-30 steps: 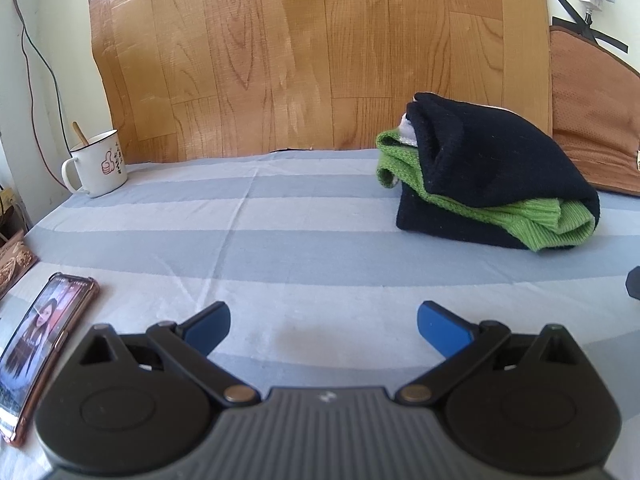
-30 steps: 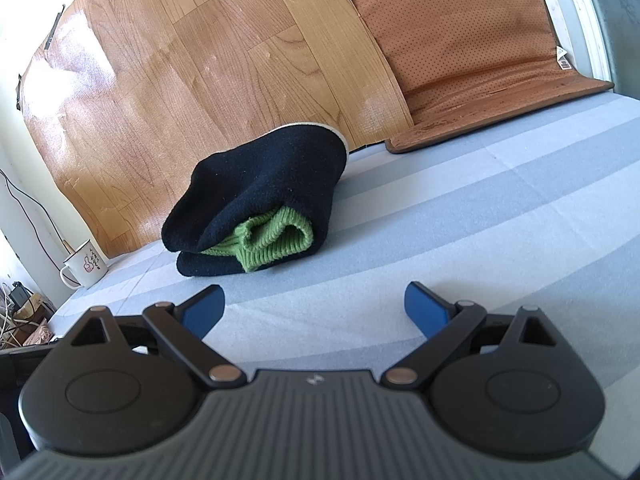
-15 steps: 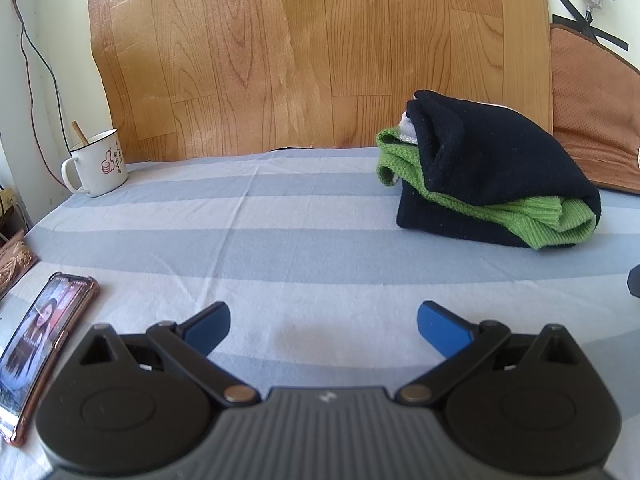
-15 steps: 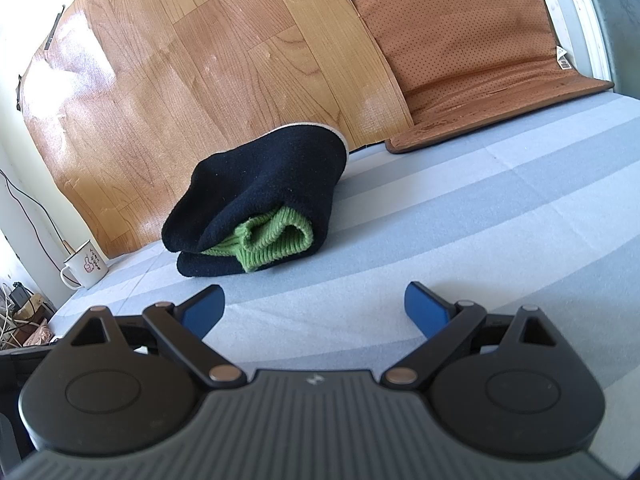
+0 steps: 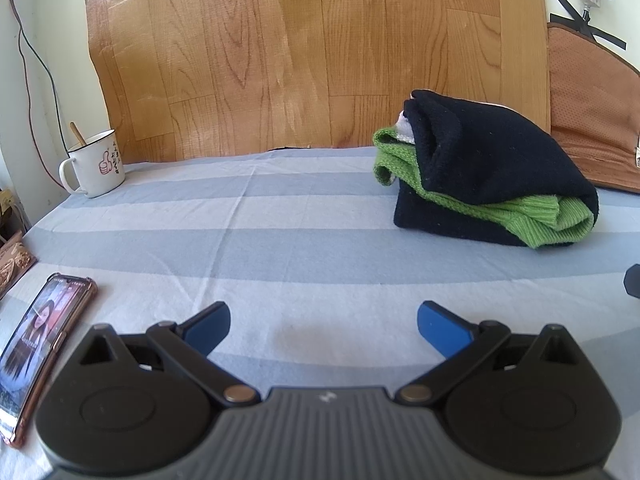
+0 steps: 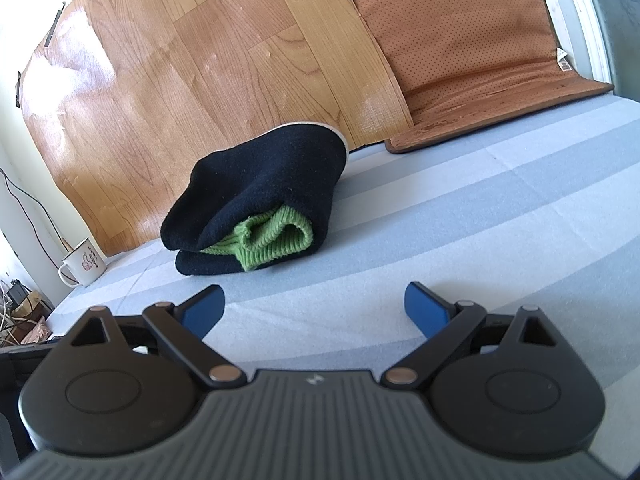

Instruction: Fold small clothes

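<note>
**Almost nothing moved; both tongs released, folded bundle ahead**

Since the earlier frames I see almost no change: the left wrist view shifted only a very little, and the right wrist view looks the same as before.

My left gripper [image 5: 323, 326] is released, its blue fingers spread wide with only the striped sheet [image 5: 280, 240] between them. My right gripper [image 6: 314, 308] is also released and holds nothing.

The folded clothes [image 5: 488, 176] lie on the sheet ahead and to the right of the left tongs, well apart from them. From the right tongs the same bundle [image 6: 260, 200] is ahead and a little to the left, near but not touching. It is a dark navy knit folded around a green ribbed part [image 6: 276, 240]; a bit of white shows at its far end.

Far ahead-left of the left tongs stands a white mug [image 5: 96, 164] with a red thumbs-up drawing and some small characters that I cannot read; a stick stands in it. Just beside the left tongs, on their left, lies a phone [image 5: 38, 344] with its screen lit. Behind everything leans a wood-pattern sheet [image 5: 300, 52], and a brown perforated mat [image 6: 472, 52] with a small white tag, too small to read.
</note>
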`<state>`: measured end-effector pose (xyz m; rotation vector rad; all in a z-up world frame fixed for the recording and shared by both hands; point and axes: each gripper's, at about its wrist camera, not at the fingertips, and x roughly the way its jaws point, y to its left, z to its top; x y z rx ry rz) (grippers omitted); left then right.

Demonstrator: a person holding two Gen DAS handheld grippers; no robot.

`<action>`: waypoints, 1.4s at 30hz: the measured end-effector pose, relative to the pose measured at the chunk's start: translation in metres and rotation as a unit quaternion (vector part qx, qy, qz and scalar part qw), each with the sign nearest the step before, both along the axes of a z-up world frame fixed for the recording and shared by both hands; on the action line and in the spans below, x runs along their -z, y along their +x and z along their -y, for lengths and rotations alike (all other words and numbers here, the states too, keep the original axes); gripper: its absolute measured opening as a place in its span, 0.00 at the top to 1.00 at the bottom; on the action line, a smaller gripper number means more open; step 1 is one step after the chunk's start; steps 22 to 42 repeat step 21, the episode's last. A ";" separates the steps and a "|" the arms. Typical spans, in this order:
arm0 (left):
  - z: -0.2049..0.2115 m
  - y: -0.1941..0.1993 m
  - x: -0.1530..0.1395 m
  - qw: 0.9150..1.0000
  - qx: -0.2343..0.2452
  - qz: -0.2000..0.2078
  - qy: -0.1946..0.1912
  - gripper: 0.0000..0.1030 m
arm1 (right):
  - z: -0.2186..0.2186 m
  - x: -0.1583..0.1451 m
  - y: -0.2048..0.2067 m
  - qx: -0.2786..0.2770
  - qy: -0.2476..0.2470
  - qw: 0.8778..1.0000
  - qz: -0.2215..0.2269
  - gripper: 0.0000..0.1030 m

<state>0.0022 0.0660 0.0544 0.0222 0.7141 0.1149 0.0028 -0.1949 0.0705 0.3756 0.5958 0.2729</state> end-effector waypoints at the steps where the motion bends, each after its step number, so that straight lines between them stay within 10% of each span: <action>1: 0.000 0.000 0.000 1.000 0.000 0.000 -0.001 0.00 | 0.000 0.000 0.000 0.000 0.000 1.000 0.000 0.05; 42: 0.002 -0.001 -0.001 1.000 0.006 0.008 -0.002 0.00 | -0.001 0.000 0.000 0.000 0.000 1.000 0.000 0.04</action>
